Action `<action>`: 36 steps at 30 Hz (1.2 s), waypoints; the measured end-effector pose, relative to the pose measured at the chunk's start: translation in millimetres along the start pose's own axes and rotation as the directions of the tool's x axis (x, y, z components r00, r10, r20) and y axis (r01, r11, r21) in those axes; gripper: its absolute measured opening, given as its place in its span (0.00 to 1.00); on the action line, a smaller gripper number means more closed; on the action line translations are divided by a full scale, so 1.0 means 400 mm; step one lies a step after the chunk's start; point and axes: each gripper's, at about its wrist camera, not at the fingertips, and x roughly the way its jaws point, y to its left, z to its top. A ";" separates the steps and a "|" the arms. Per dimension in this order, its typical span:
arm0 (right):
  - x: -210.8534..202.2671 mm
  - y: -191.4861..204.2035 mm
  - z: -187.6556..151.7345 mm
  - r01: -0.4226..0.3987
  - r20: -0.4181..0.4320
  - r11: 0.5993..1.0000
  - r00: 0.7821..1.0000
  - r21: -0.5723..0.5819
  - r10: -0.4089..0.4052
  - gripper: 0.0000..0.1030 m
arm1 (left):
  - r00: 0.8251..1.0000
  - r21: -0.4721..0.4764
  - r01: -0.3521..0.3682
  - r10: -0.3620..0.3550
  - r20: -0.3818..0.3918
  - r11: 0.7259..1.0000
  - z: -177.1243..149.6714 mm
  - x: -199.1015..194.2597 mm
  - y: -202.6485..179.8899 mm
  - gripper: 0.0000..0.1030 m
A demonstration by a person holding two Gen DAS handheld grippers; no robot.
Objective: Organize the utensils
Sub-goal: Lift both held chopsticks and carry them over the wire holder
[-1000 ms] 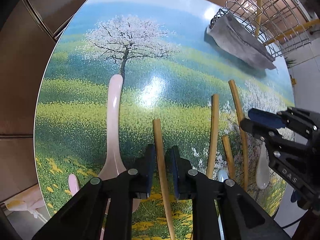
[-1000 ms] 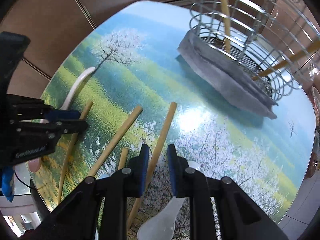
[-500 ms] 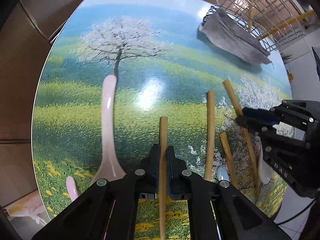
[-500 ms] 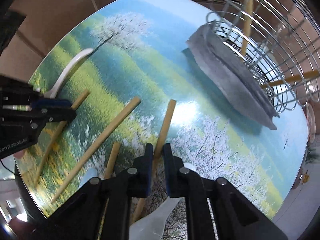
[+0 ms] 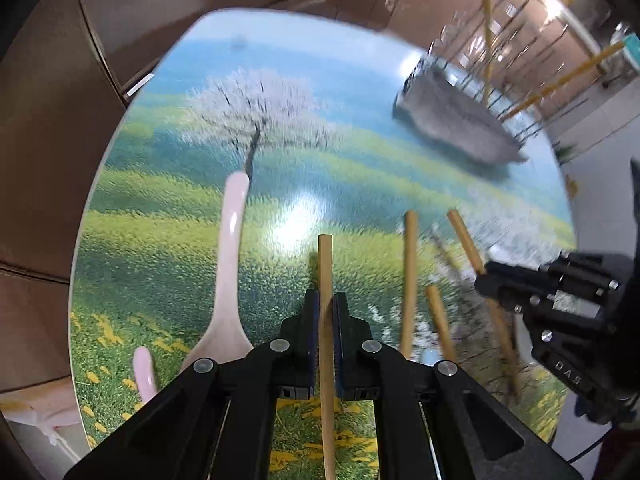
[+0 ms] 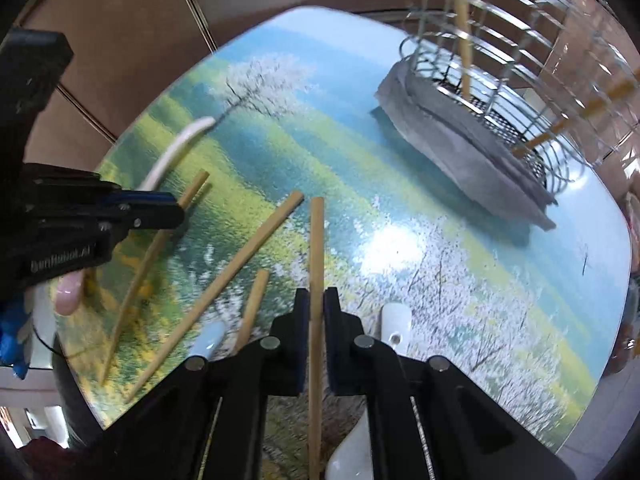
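A wire utensil basket (image 6: 516,92) is seen at the far right of the painted table (image 6: 400,184), set on a folded grey cloth (image 6: 468,148). Two wooden chopsticks (image 6: 462,32) are stood inside it, one upright and one leaning.

The left gripper (image 5: 326,332) is closed tight on a chopstick (image 5: 325,264). The right gripper (image 6: 316,320) is likewise clamped on another chopstick (image 6: 317,240).

Two more loose chopsticks (image 6: 236,264) are left lying on the table between the grippers. A pink spoon (image 5: 230,264) is laid to the left, a white spoon (image 6: 394,322) under the right gripper.
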 end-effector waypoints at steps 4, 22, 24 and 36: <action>-0.077 -0.009 -0.045 -0.039 0.093 0.999 0.995 0.025 0.037 0.06 | 0.997 -0.020 0.026 -0.024 0.069 0.999 -0.022 -0.066 0.012 0.05; -0.488 -0.036 -0.082 -0.104 0.567 0.991 0.823 0.080 0.041 0.06 | 0.871 0.009 0.199 -0.181 0.458 0.980 0.002 -0.434 -0.101 0.05; -0.524 -0.045 -0.070 -0.104 0.612 0.991 0.790 0.083 0.032 0.06 | 0.840 0.020 0.225 -0.205 0.502 0.974 0.033 -0.471 -0.122 0.05; -0.690 -0.137 0.093 -0.073 0.865 0.995 0.501 0.076 -0.029 0.06 | 0.618 0.032 0.230 -0.171 0.767 0.973 0.225 -0.571 -0.219 0.05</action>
